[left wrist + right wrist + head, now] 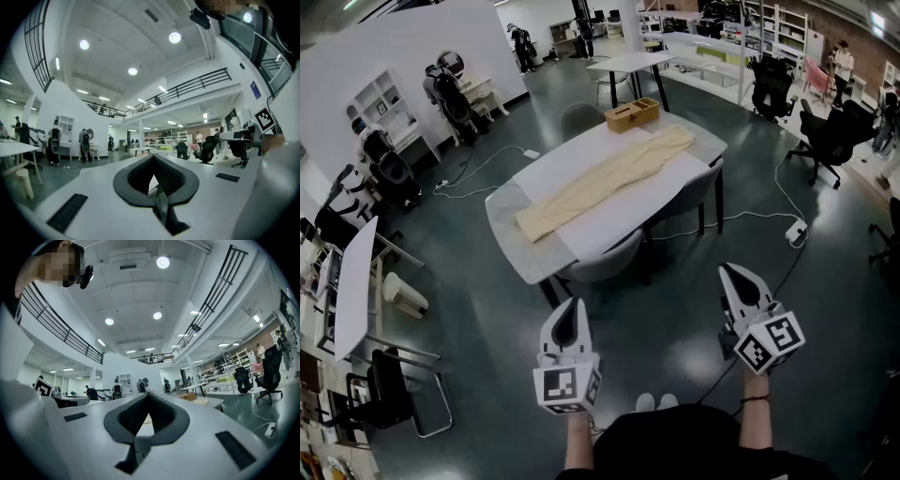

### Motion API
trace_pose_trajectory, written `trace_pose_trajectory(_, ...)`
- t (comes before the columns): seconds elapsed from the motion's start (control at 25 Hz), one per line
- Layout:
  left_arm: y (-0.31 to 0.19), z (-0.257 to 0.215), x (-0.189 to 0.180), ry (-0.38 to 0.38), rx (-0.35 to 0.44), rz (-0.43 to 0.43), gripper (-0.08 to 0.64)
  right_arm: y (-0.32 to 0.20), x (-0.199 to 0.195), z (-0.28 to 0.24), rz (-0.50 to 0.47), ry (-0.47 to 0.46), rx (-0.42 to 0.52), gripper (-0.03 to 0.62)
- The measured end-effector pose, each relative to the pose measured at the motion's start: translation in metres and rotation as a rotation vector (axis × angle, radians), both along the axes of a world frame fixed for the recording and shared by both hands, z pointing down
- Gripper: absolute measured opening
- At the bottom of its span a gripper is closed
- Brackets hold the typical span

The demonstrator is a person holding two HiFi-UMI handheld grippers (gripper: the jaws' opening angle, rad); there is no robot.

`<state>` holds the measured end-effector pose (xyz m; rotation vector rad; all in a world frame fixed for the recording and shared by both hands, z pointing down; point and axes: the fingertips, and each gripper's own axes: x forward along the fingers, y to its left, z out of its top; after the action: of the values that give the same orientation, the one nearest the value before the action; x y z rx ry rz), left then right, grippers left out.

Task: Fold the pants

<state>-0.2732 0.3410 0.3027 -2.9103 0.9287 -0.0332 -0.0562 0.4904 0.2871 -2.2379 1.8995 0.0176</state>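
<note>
- Left gripper point(572, 305): held out in front of the body, roughly level, nose toward the bench point(521, 246). It is well short of the bench and over bare floor.
- Left gripper view: jaws clenched, tips meeting, with nothing between them.
- Right gripper point(735, 276): same pose, out in front and close to level. In the head view it sits a bit further forward than the left one and angles slightly left toward the bench. It touches nothing.
- Right gripper view: jaws fully clenched and empty.
- The two grippers are apart from each other, one on each side of the person's midline. The marker cubes face the head camera.
- Both forearms stretch forward from the bottom edge of the head view. The left forearm point(577, 439) runs straight, and the right forearm point(757, 405) has a dark band at the wrist.
- Pants point(605, 180): cream, laid out flat at full length, running diagonally along the bench on a white sheet point(619, 217). They are unfolded and neither gripper is on them.
- Wooden box point(632, 114): at the far end of the bench, just beside the pants' far end. It also shows past the right jaws in the right gripper view point(190, 396).
- Grey chair point(602, 264): pushed in at the near side of the bench, between the grippers and the pants.
</note>
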Motion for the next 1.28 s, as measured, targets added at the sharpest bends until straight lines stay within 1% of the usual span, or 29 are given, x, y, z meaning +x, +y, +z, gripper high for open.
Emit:
trace_pose_trajectory(0.32,-0.005,0.007,0.022,-0.007,-0.021,0.005,0.014,-0.006,0.020,0.004,-0.006,-0.002,-0.003,0.014)
trace_pose_trajectory(0.52,-0.004,0.010,0.043,-0.009,-0.030,0.009,0.014,-0.005,0.040,0.005,0.005,0.001,-0.004,0.014)
trace_pose_trajectory(0.84,-0.005,0.028,0.065,-0.019,-0.068,0.003,0.014,-0.012,0.062,0.015,-0.013,-0.037,0.016,0.014)
trace_pose_trajectory(1.12,-0.030,0.035,0.090,-0.038,-0.086,-0.003,0.014,-0.038,0.089,0.023,-0.017,-0.062,0.007,0.014)
trace_pose_trajectory(1.28,-0.052,0.044,0.120,-0.037,-0.097,0.010,0.014,-0.056,0.114,0.031,-0.006,-0.078,0.007,0.014)
